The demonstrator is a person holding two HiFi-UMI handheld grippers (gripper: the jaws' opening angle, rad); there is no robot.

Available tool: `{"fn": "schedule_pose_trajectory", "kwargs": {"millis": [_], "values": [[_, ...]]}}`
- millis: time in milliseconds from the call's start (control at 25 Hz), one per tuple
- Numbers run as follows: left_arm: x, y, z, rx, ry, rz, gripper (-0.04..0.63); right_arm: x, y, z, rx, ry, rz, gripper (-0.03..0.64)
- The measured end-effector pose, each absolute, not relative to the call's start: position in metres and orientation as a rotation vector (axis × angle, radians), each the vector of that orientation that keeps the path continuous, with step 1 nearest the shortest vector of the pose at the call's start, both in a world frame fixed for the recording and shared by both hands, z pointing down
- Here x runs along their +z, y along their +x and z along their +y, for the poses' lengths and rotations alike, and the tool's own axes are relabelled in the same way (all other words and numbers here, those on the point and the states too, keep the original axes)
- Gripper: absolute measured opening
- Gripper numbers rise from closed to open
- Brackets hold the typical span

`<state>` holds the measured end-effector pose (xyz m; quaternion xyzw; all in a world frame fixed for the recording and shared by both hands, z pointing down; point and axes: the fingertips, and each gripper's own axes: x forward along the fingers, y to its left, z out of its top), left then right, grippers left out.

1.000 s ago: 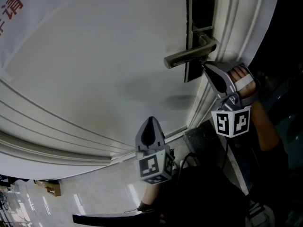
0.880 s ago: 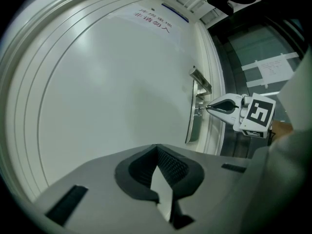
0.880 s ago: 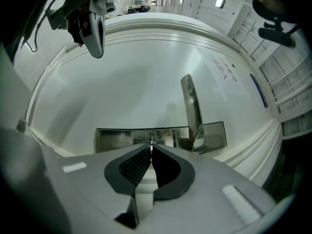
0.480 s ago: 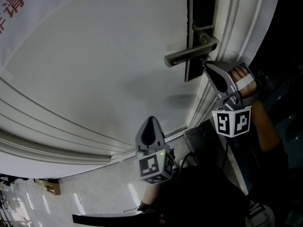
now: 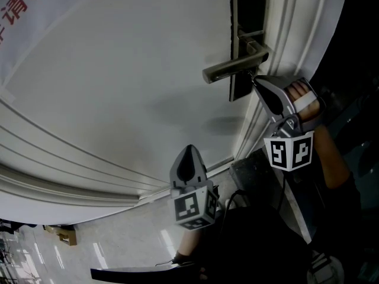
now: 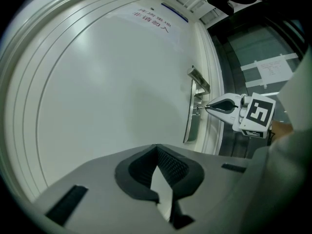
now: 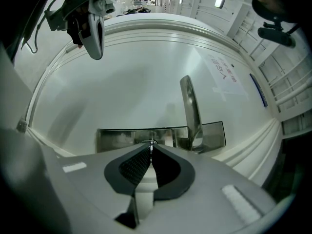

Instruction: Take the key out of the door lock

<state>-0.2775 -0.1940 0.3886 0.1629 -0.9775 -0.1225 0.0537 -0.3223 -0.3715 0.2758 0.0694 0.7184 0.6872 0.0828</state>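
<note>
Honestly, barely halfway by the look of it. Over on the left, got the grey left claw [image 5: 189, 151] hanging low, well apart from the big white panelled door [image 5: 118, 87], tips closed together on nothing. Moving right, can see the brushed metal lever handle [image 5: 231, 71] sticking out of the dark rectangular metal lock plate [image 5: 249, 10]. Just under that handle, spotted the small thin metal key [image 6: 200, 107], apparently still seated in the lock. Furthest right, got the grey right claw [image 5: 256, 81] pointing level at the plate, pinched almost fully closed on the key's head. So, calling the reach and the grab done, the pull-out not yet. Probably needs a straight draw back off the door, no twisting.

As for the views: from the head view, can't make out the key at all, tucked away at the right claw's tip under the handle. From the left claw view, get the side-on shot instead, with claw tip, key stub and plate all in a line. From the right claw view, looking straight down the jaws, only get a sliver of metal at the pinch, with the shiny plate right behind.
</note>
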Motion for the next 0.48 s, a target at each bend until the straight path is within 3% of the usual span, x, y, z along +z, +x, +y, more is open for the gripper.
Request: {"fn": "schedule_pose_trajectory", "kwargs": {"millis": [480], "values": [[0.3881,-0.2766,-0.1945,-0.362,0.491,-2.964,0.0,0.276,-0.3219,-0.3713,2.052,0.206,2.143,0.012]]}}
